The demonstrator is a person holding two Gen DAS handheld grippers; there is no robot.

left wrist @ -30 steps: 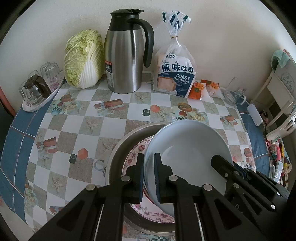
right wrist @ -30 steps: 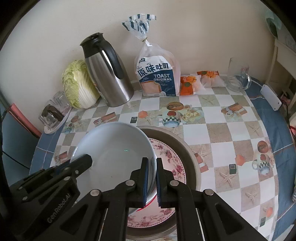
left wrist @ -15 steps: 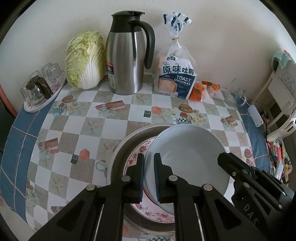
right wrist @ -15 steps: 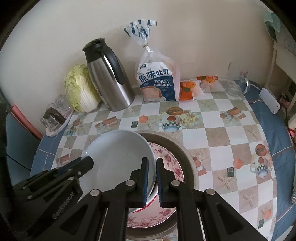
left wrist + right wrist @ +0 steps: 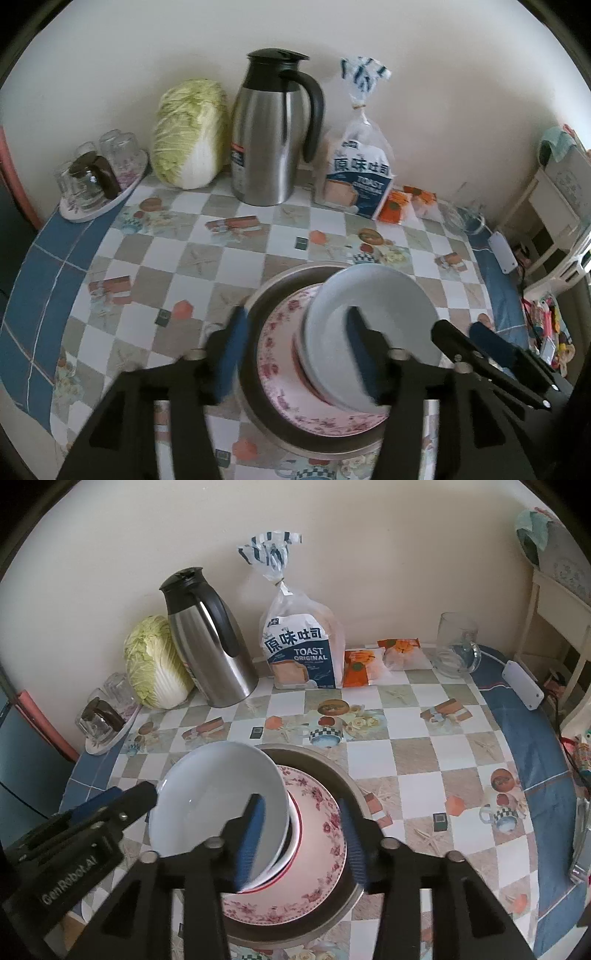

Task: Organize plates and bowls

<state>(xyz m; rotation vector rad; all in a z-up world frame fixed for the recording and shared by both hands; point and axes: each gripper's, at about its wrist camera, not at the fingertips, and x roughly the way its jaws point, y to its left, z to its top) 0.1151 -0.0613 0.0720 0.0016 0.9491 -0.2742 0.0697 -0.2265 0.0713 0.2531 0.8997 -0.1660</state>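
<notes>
A pale blue bowl [image 5: 373, 314] [image 5: 218, 794] rests on a red-rimmed bowl [image 5: 295, 834], on a pink floral plate [image 5: 280, 369] [image 5: 321, 853], inside a wide metal basin [image 5: 266, 299] [image 5: 332, 771]. My left gripper [image 5: 295, 358] is open, its fingers spread either side of the bowl's left rim. My right gripper [image 5: 301, 842] is open around the bowl's right rim. Each gripper shows in the other's view, the right one [image 5: 476, 354] and the left one [image 5: 110, 805].
At the back stand a steel thermos jug [image 5: 269, 140], a napa cabbage [image 5: 188, 136], a toast bag [image 5: 358, 173], orange snack packets [image 5: 365, 664], a glass mug [image 5: 454, 650] and a tray of glasses [image 5: 96, 181]. A white shelf [image 5: 554, 206] stands right of the table.
Both grippers opened and let go of the pale blue bowl, which now sits on the stack in the basin. Both pulled back a little.
</notes>
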